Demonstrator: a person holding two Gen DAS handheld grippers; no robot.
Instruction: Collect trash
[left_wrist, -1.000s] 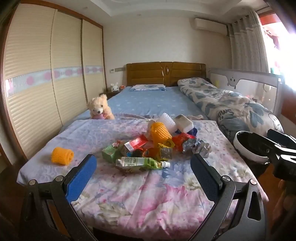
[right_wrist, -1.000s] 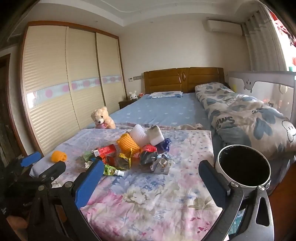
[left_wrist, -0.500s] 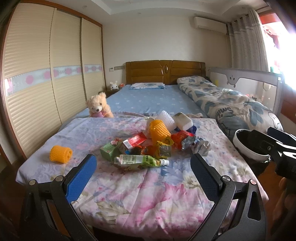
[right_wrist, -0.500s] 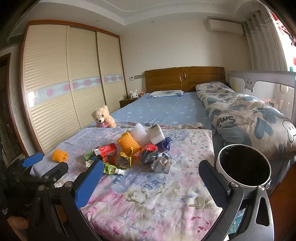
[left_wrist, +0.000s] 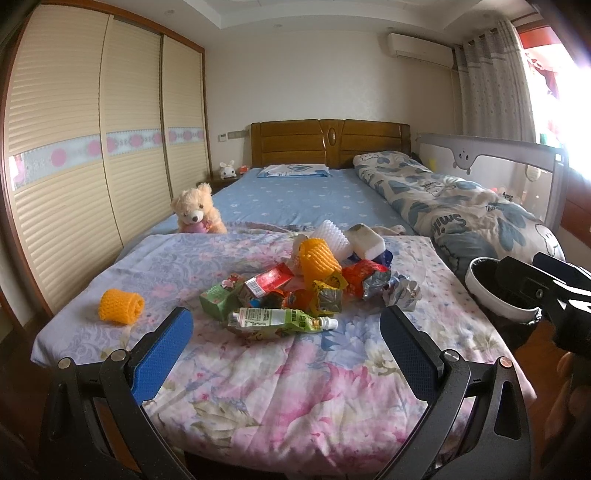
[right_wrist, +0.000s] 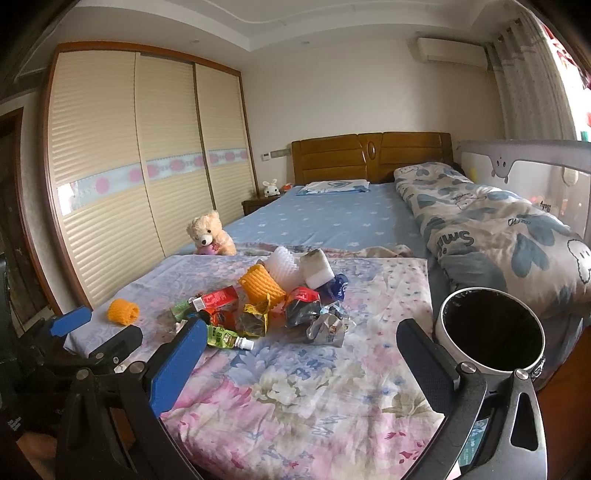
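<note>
A pile of trash lies on the floral quilt: a green tube, a red carton, orange foam netting, white foam, crumpled wrappers. A loose orange net roll rests apart to the left. My left gripper stands open just short of the green tube, empty. My right gripper is open and empty too, near the bed's foot. A round bin with a black liner stands at the bed's right side, beside my right fingers.
A teddy bear sits at the quilt's far left edge. A rolled duvet lies along the right, against a bed rail. A wardrobe lines the left wall. A headboard stands at the back.
Both views have crept slightly closer to the trash pile. Both grippers stay open and nothing on the bed has moved.
</note>
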